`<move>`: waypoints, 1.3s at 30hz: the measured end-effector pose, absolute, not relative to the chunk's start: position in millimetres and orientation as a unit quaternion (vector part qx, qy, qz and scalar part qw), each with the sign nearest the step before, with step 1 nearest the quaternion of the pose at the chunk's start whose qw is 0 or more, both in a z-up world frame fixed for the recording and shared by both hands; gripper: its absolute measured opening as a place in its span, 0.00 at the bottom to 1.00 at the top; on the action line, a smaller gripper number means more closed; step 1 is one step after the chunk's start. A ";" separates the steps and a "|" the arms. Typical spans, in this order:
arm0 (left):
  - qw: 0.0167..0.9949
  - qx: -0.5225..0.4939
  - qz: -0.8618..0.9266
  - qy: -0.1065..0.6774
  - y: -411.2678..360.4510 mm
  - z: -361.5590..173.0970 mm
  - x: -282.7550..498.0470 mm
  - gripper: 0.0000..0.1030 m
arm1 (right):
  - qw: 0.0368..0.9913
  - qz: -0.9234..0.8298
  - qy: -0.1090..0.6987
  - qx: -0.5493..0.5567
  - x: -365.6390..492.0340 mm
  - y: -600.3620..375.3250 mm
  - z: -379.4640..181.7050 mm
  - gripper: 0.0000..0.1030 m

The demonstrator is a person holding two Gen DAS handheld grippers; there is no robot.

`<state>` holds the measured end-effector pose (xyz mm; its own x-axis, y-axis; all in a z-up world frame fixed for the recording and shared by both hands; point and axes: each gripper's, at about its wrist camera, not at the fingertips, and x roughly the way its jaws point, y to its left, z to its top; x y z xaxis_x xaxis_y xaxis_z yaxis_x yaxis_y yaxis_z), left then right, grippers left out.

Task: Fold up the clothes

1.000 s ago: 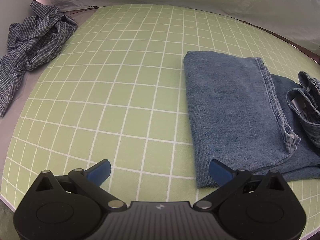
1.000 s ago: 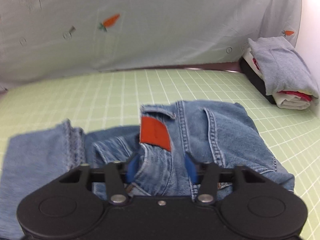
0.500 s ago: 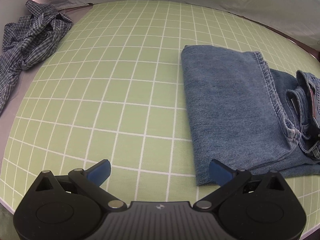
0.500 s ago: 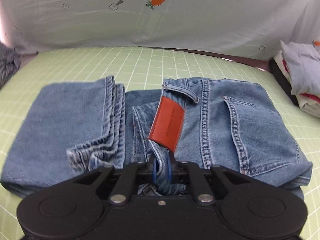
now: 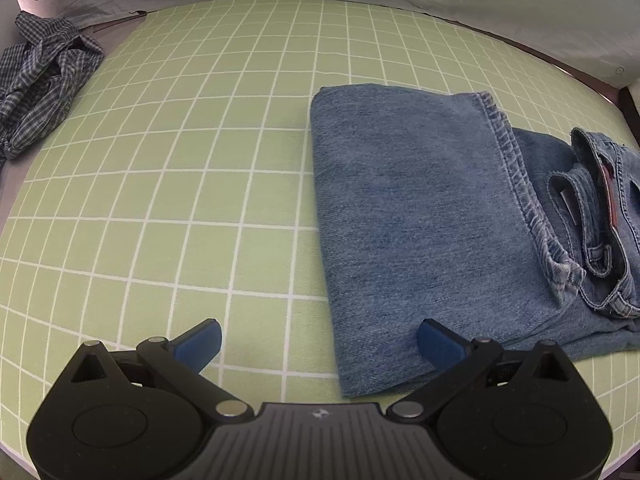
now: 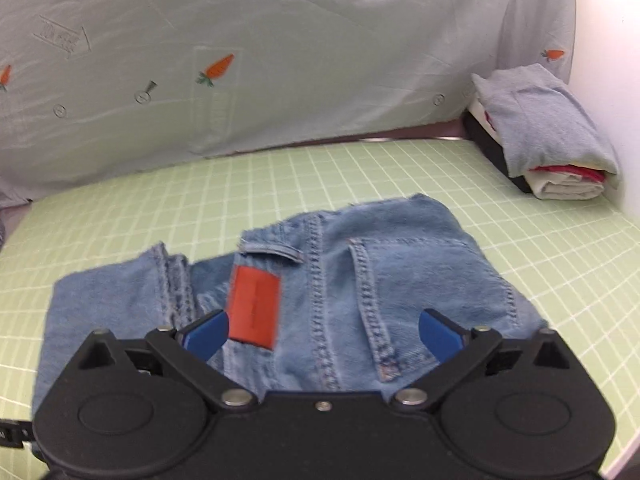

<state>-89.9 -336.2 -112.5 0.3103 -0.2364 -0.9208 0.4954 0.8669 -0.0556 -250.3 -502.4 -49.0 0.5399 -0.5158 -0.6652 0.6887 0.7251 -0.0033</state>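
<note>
While right wrist shows folded stack [image 6: 548,136], left shows plaid shirt [image 5: 44,80].

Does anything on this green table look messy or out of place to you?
Yes. A checked shirt lies crumpled at the far left edge of the green grid mat, partly off it, unlike the neat folded pile in the right corner. The jeans are folded, but their waistband bunches up unevenly.

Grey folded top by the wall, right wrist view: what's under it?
Under the grey folded top lies a stack: a red layer and a white folded garment, beside a black edge. Only their ends show; how many pieces are stacked and what they are is covered.
</note>
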 end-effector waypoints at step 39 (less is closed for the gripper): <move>0.789 -0.102 -0.336 0.504 -630.8 -63.7 -178.0 0.13 | 0.834 -0.360 0.385 0.165 -367.3 -772.2 -76.1 1.00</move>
<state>-178.0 -630.8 -63.7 0.2665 -0.6329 -0.7270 0.4267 0.7538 -0.4998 -367.3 -772.2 -76.1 0.4450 -0.4729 -0.7605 0.7270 0.6866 -0.0015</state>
